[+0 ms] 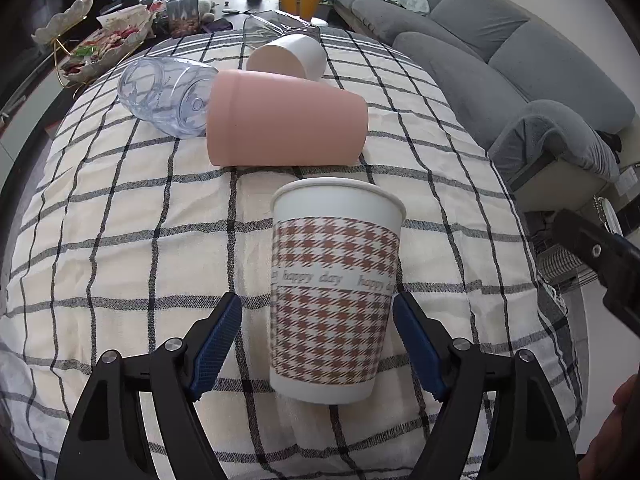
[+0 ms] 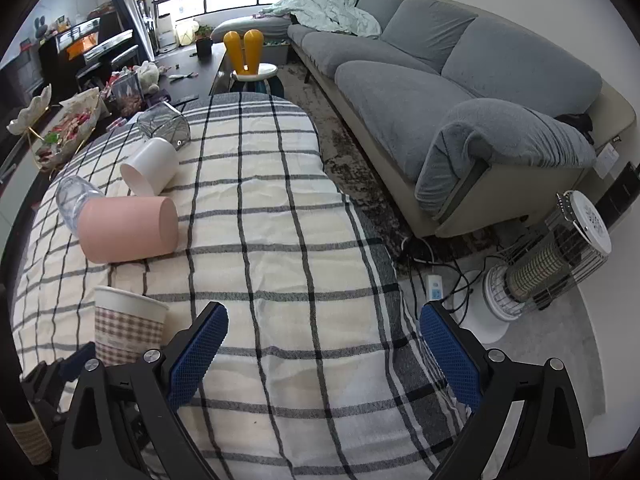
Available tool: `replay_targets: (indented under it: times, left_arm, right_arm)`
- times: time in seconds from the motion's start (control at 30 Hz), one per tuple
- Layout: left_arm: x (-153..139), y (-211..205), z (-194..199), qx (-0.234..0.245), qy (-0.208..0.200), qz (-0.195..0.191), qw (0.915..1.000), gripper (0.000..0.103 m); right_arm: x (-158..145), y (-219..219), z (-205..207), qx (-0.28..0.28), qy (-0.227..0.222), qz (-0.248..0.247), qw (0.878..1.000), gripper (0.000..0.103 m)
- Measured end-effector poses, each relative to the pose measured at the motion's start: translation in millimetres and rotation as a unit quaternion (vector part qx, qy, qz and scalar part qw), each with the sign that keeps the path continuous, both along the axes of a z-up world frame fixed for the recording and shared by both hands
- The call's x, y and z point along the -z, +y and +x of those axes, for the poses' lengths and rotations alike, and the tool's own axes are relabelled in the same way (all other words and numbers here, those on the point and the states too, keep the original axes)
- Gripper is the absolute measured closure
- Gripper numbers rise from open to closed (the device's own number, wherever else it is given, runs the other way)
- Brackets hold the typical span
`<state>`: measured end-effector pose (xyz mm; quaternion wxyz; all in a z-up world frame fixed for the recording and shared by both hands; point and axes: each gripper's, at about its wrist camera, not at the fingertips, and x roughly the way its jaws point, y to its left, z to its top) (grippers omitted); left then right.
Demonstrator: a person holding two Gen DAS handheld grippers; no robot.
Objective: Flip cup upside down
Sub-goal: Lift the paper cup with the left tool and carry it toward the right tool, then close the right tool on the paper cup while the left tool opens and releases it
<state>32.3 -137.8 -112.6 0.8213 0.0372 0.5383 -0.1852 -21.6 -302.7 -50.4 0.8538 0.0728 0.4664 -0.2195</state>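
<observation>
A paper cup (image 1: 336, 292) with a brown houndstooth band and "happy day" lettering stands upright, mouth up, on the checked tablecloth (image 1: 120, 240). My left gripper (image 1: 316, 340) is open, its blue pads on either side of the cup's lower half, the right pad close to the wall and a gap on the left. The cup also shows in the right wrist view (image 2: 128, 328) at lower left. My right gripper (image 2: 324, 356) is open and empty over the cloth near the table's right edge.
A pink cup (image 1: 284, 120), a clear glass (image 1: 168, 96) and a white cup (image 1: 288, 58) lie on their sides behind the paper cup. A clear box (image 2: 164, 126) sits farther back. A grey sofa (image 2: 440, 80) and a heater (image 2: 548, 260) stand to the right.
</observation>
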Motion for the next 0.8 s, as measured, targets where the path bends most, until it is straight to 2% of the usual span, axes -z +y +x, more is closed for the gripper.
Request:
replay_targets:
  times: [0.33,0.4,0.53,0.67,0.8]
  left_arm:
    - [-17,32,-12,0.002,-0.006,-0.011,0.9999,0.022]
    - [-25,44,-16,-0.002,-0.016,-0.014,0.9998,0.018]
    - [-43,68,-24,-0.014,-0.046,-0.021,0.9986,0.017]
    - [-57,95,-27,-0.042,-0.081,-0.020,0.9957,0.015]
    - [-63,129,-24,-0.085,-0.108,-0.011,0.9904,0.013]
  right_arm:
    - [-21,23,-6,-0.003,-0.041,0.006,0.999,0.006]
    - [-27,33,-6,-0.011,-0.052,0.006,0.999,0.006]
    - [-34,55,-4,-0.032,-0.068,0.016,0.997,0.006]
    - [-28,80,5,-0.049,-0.053,0.032,0.997,0.006]
    - [-3,105,18,-0.062,-0.009,0.065,0.996,0.006]
